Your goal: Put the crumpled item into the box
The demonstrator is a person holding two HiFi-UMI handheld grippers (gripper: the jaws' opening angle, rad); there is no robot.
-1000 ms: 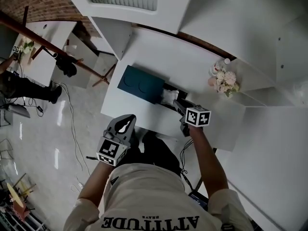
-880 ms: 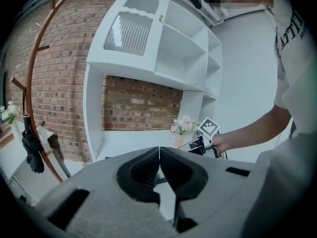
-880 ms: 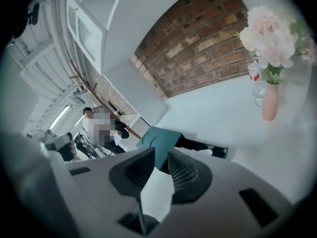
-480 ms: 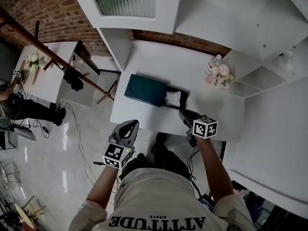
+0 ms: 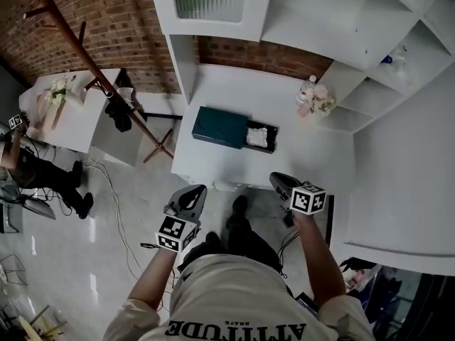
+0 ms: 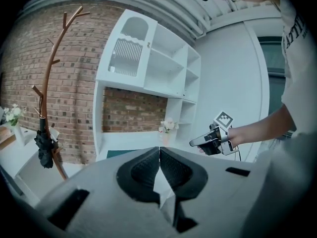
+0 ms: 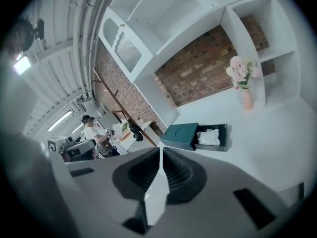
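Note:
A dark teal box (image 5: pixel 245 135) lies on the white table (image 5: pixel 298 169), its lid (image 5: pixel 220 126) slid off to the left. The white crumpled item (image 5: pixel 258 135) lies inside the open part; the right gripper view shows the box (image 7: pixel 222 139) with the crumpled item (image 7: pixel 208 136) in it. My right gripper (image 5: pixel 279 180) hangs in front of the table's near edge, well back from the box, jaws shut with nothing between them. My left gripper (image 5: pixel 192 197) is over the floor to the left, jaws shut and empty.
A vase of pink flowers (image 5: pixel 313 99) stands at the table's back right. White shelves (image 5: pixel 370 55) rise behind and to the right, against a brick wall (image 5: pixel 106 27). A wooden coat stand (image 5: pixel 106 91) leans at left. Another person (image 5: pixel 35 172) sits at far left beside a second white table (image 5: pixel 67 116).
Both grippers have drawn back from the table toward me and risen. The right gripper's jaws, beside the box a second ago, have closed empty; the crumpled item stays in the box.

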